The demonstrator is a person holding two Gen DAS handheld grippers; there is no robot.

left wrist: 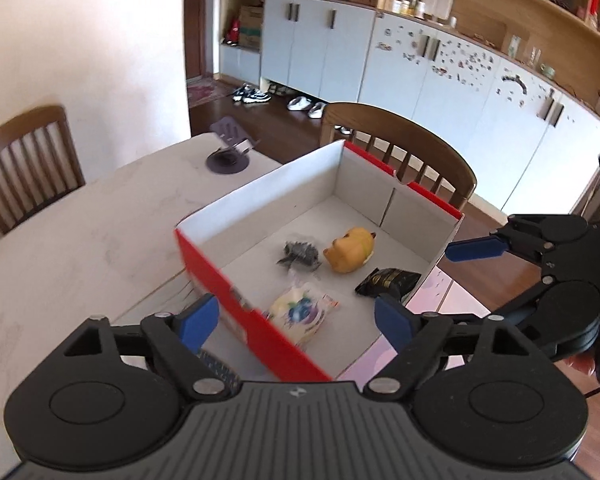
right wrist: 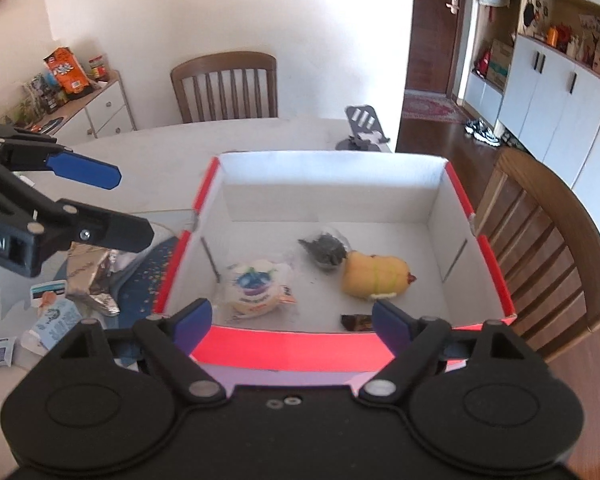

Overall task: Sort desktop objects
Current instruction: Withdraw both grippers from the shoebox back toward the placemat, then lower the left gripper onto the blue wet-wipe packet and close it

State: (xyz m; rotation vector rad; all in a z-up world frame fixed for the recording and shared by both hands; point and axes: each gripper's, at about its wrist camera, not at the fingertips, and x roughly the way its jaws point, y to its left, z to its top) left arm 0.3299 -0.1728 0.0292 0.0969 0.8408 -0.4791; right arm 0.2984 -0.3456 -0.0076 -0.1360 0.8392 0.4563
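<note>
Red-sided cardboard box (right wrist: 300, 350) with white inside walls, sitting open-topped on the pale table (left wrist: 80, 240), just ahead of both tools. Left tool (left wrist: 296, 322) hovering over the box's near corner, blue-padded fingers (left wrist: 198, 322) spread wide with nothing between them but the red wall below; released, holding nothing. Right tool (right wrist: 290, 322) poised above the box's near long wall, blue fingers (right wrist: 392, 326) likewise spread wide and empty; released. Seen from the left wrist view, right tool (left wrist: 476, 248) at the box's right side, one blue finger reaching toward the rim without touching it.

Lying on the box floor, beyond and below both tools: clear-wrapped pale yellow soft toy with a blue print (right wrist: 256, 290) nearest the left wall; small dark grey spiky item in a clear bag (right wrist: 324, 250) behind it, near the middle; yellow plush chick-like toy (right wrist: 374, 278) just beside the grey one, on its right; black glossy snack packet (left wrist: 388, 282) at the near right, partly hidden behind the right tool's finger in the right wrist view.

Outside the box on the left, on the table: crumpled silver foil packet (right wrist: 92, 280) and small white-and-blue sachets (right wrist: 54, 314), below the left tool as seen from the right wrist. Grey phone stand (left wrist: 230, 146) at the far table edge, well apart from everything else
</note>
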